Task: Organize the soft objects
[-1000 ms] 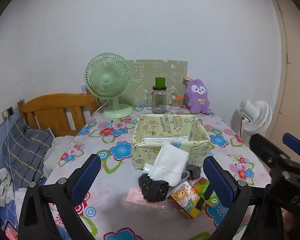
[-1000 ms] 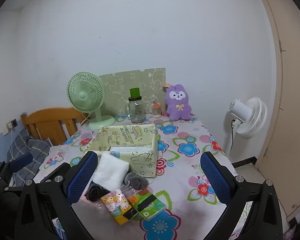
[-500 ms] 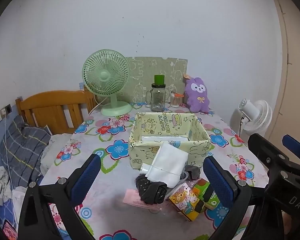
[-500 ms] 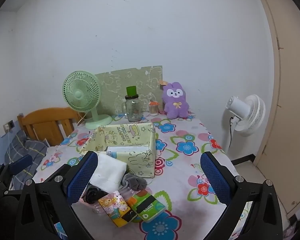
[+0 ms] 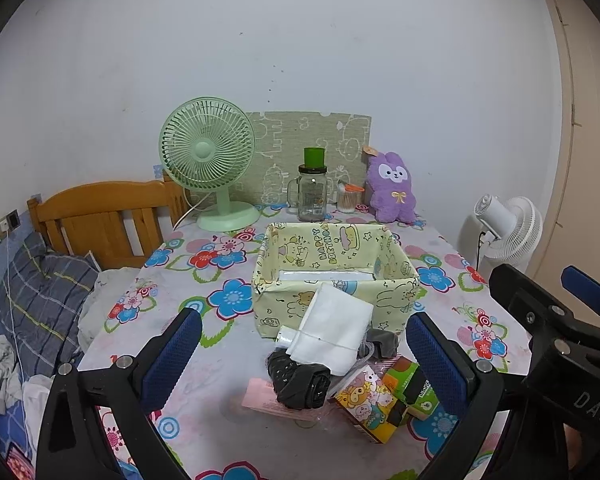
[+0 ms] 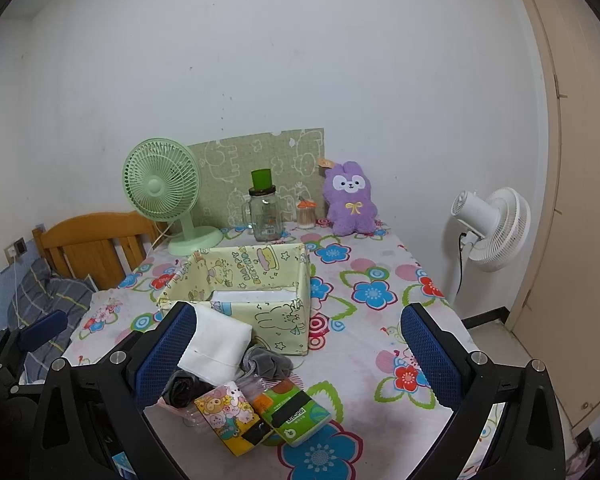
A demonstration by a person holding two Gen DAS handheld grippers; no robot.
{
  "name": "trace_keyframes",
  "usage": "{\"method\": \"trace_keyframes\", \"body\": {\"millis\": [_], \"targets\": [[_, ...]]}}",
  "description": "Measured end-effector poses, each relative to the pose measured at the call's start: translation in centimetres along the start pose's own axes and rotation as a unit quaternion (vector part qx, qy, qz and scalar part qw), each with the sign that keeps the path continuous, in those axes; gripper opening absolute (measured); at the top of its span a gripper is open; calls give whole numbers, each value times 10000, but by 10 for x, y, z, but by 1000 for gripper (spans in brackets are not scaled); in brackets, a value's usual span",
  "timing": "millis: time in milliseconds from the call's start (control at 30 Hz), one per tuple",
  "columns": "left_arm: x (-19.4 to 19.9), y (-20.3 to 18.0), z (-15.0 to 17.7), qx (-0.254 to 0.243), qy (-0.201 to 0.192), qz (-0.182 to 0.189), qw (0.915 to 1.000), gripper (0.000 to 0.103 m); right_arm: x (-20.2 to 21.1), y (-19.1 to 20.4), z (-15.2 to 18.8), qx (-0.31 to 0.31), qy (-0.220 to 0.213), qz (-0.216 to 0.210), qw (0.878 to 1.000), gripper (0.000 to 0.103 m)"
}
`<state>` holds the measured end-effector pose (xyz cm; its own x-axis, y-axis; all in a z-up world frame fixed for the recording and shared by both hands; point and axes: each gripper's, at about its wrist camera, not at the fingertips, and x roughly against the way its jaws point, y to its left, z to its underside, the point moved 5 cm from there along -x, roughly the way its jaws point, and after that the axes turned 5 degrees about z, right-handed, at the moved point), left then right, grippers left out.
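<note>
Writing: "HAPPY BIRTHDAY" is printed on the inner back wall of the yellow fabric box (image 5: 334, 276); the right gripper's black body shows "DAS" at 4 o'clock in the left view; print on the green tissue pack (image 6: 294, 416) is too small to read.
Left gripper (image 5: 306, 356): held level above the near table edge, blue-padded fingers (image 5: 176, 354) spread wide, nothing between them.
Soft pile: sits between those fingers, touching the box's front wall — white folded cloth (image 5: 332, 334) on top, leaning on the box, black rolled cloth (image 5: 300, 380) at its 6 o'clock, grey cloth (image 5: 384, 342) at 3 o'clock, cartoon tissue pack (image 5: 370, 404) and green pack at 5 o'clock.
Right gripper (image 6: 300, 360): also level, fingers wide apart and empty; the pile lies by its left finger.
Back row, left to right: green desk fan (image 5: 208, 160), glass jar with green lid (image 5: 312, 192), purple plush bunny (image 5: 392, 188).
Left view only: pink packet (image 5: 260, 394) under the black roll.
Right view only: white floor fan (image 6: 492, 228) whole, bare floral tablecloth (image 6: 380, 280) at 3 o'clock of the box.
</note>
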<state>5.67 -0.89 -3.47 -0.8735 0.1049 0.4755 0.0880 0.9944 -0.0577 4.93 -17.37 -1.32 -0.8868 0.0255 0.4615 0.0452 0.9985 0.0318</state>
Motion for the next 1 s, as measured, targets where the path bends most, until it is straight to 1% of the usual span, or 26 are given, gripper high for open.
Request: {"method": "trace_keyframes", "body": {"millis": [800,1000], "targets": [[-4,1,1,-41,38,-47,10000,103,-8,4,-1,66,191,-19,9998,103],[-5,1,1,-62,46,-37,10000,103,-13,3,1,29,309,-41,9995,103]]}}
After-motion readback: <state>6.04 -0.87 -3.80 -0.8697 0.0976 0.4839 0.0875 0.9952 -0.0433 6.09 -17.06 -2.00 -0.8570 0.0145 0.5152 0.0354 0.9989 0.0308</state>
